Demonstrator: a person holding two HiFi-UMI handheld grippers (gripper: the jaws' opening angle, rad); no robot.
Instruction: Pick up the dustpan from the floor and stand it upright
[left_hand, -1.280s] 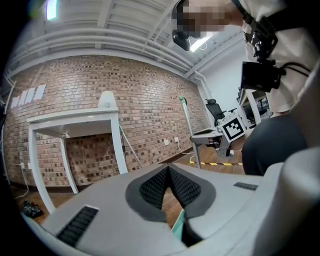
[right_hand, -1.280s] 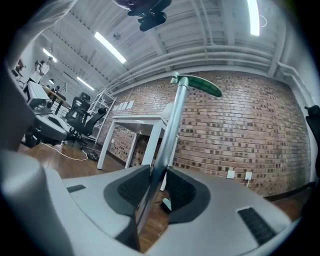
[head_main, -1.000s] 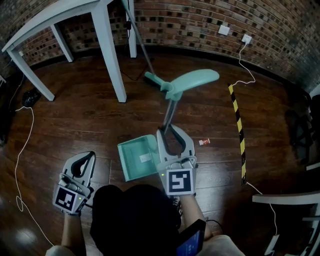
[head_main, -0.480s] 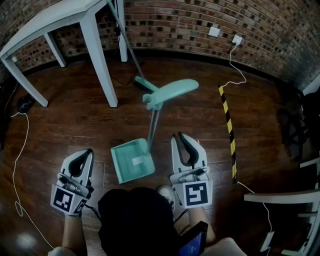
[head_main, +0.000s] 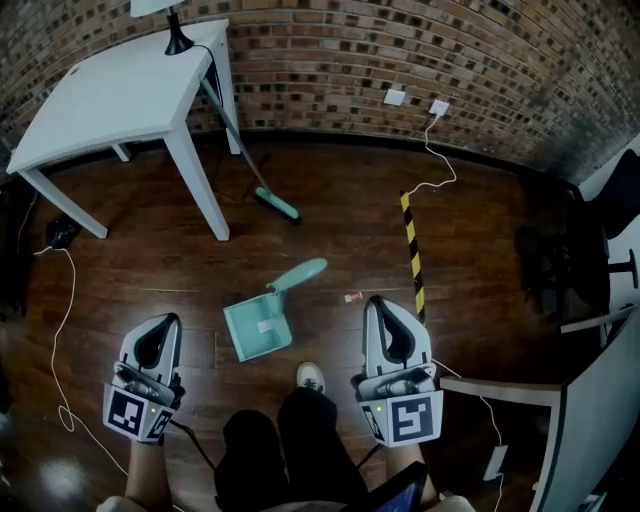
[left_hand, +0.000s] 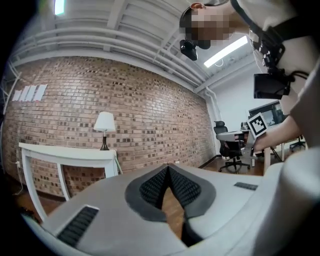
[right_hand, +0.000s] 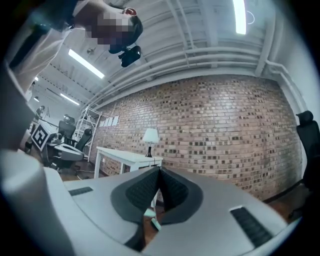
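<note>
— Where do we stand with the dustpan (head_main: 258, 330)?

— We judge the job as good as done. It sits on the dark wood floor (head_main: 330, 230) just ahead of our shoe (head_main: 310, 377), between our two grippers but touching neither. Its pan rests on the boards, and its handle (head_main: 297, 273) rises off them toward us, leaning a little to the right. Nothing props it.

— And the jaws?

— Our left gripper (head_main: 165, 322) hangs at the left with its jaws closed, the pads meeting at the tip with nothing between them. Its own view looks level at the brick wall (left_hand: 100, 95) and the white table (left_hand: 65, 152), not at the floor. Our right gripper (head_main: 381, 302) has just been closing its jaws, and they meet on nothing.

— So we hold nothing at all?

— Nothing. Both grippers are well apart from the dustpan and, as we read it, high above it.

— What is left?

— Little that we can see. The only doubt is the lean of the handle, because from above we cannot tell how steadily it stands. The broom (head_main: 277, 205) propped against the table is no part of our task, nor is the scrap (head_main: 352, 297) beside the striped tape (head_main: 412, 250).
</note>
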